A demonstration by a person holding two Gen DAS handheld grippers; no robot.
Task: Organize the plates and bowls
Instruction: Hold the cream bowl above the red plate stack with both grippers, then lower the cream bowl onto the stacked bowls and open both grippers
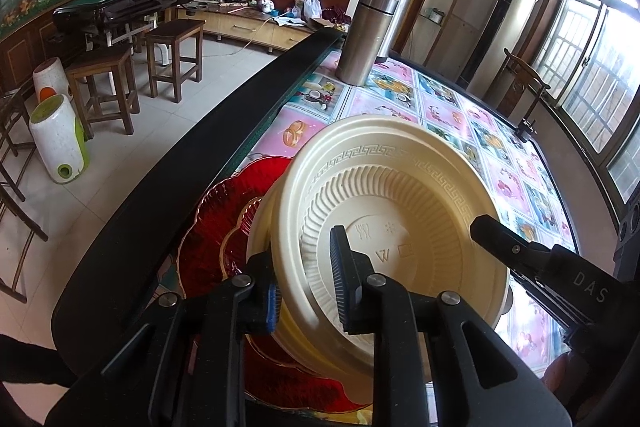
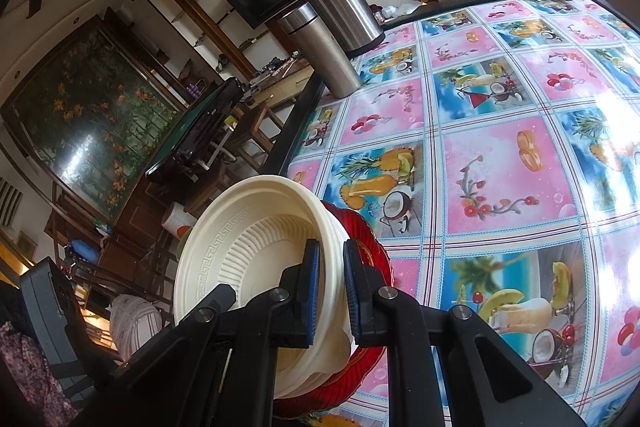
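While both clamp the rim, left hand-held gripper [image 1: 306, 291] and right hand-held gripper [image 2: 332, 291] steady the cream bowl [image 1: 396, 195] (tilted, nested in another) over the red plate [image 1: 224, 223] on the surface [image 2: 500, 155], likely for stacking.

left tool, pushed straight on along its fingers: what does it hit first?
It already clamps the cream bowl's rim, so the left tool would just drive the bowl ahead. Beyond that, likely the tablecloth; the steel flask sits further back, slightly left. Depth is unclear.
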